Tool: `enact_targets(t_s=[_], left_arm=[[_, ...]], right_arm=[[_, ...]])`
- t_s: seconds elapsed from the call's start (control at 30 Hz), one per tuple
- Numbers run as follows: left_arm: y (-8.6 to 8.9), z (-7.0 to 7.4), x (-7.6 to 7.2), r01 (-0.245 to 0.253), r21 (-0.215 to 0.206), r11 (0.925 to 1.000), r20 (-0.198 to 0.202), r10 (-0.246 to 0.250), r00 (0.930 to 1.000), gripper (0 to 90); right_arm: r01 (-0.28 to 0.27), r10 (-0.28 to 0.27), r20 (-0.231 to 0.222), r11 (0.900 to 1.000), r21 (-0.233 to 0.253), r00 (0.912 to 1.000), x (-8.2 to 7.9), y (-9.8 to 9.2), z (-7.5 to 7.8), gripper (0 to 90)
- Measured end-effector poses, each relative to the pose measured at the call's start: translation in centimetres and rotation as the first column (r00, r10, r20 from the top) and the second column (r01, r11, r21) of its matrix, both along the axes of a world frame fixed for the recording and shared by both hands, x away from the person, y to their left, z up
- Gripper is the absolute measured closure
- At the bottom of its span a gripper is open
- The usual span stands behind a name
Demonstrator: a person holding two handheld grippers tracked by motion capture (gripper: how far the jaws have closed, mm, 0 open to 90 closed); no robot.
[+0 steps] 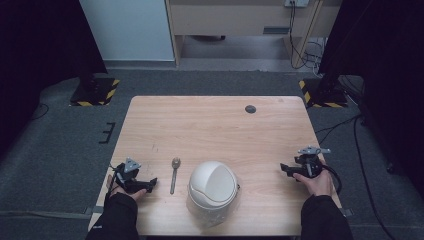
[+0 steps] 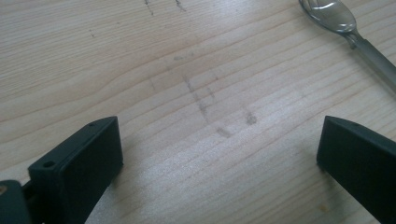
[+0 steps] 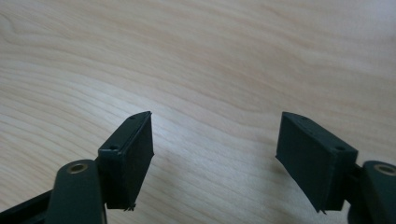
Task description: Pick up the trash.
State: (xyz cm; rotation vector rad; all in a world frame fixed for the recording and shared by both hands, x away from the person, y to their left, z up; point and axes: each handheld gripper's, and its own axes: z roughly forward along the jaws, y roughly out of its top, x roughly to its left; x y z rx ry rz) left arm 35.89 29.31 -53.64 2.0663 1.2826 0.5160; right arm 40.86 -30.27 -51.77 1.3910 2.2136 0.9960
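Left gripper [image 1: 150, 184] resting on pale wooden desk [image 1: 215, 125], jaws wide apart, just beside slim metal spoon [image 1: 174, 174], white domed swing-lid bin [image 1: 212, 190] at front centre, right gripper [image 1: 285, 169] well apart, jaws likewise spread, empty.

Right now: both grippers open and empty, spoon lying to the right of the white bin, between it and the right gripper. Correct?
Not quite. The spoon lies to the left of the white bin, between it and the left gripper, as the high view shows; the left gripper view also catches its bowl. The rest holds: the left gripper and the right gripper are both open and empty.
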Motion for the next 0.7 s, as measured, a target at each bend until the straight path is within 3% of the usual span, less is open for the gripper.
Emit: enact_targets(t_s=[0.03, 0.1, 0.17, 0.2, 0.43, 0.47, 0.5, 0.63, 0.7], left_arm=[[0.0, 0.0, 0.0, -0.002, 0.002, 1.0, 0.0, 0.002, 1.0, 0.0], [0.0, 0.0, 0.1, -0.001, 0.003, 1.0, 0.0, 0.001, 1.0, 0.0], [0.0, 0.0, 0.1, -0.001, 0.004, 1.0, 0.0, 0.001, 1.0, 0.0], [0.0, 0.0, 0.1, 0.0, 0.002, 1.0, -0.001, 0.0, 1.0, 0.0], [0.0, 0.0, 0.1, 0.001, 0.002, 1.0, -0.001, -0.001, 1.0, 0.0], [0.0, 0.0, 0.1, 0.001, 0.002, 1.0, -0.001, -0.001, 1.0, 0.0], [0.0, 0.0, 0.1, 0.001, 0.002, 1.0, -0.001, -0.001, 1.0, 0.0], [0.0, 0.0, 0.1, 0.001, 0.003, 1.0, -0.001, -0.001, 1.0, 0.0], [0.0, 0.0, 0.1, 0.001, 0.003, 1.0, 0.0, -0.001, 1.0, 0.0]], right_arm=[[0.0, 0.0, 0.0, 1.0, 0.0, 1.0, 0.0, 0.0, 0.0, 27.8], [-0.016, 0.013, 0.057, 0.998, 0.056, 0.9983, -0.5, 0.6, 1.4, 26.5], [-0.019, 0.013, 0.075, 0.997, 0.074, 0.9971, -0.6, 0.8, 1.8, 25.8], [-0.016, 0.003, 0.119, 0.994, 0.104, 0.9929, -1.0, 1.2, 2.8, 25.2], [-0.024, -0.003, 0.194, 0.99, 0.137, 0.9811, -2.6, 2.3, 5.6, 22.6], [-0.038, 0.002, 0.222, 0.987, 0.157, 0.9751, -3.0, 2.5, 6.5, 22.5], [-0.038, 0.002, 0.222, 0.987, 0.157, 0.9751, -3.0, 2.5, 6.5, 22.5], [-0.089, 0.03, 0.288, 0.977, 0.195, 0.9573, -3.9, 3.3, 8.7, 22.1], [-0.1, 0.035, 0.3, 0.974, 0.203, 0.9532, -4.1, 3.5, 9.3, 22.0]])
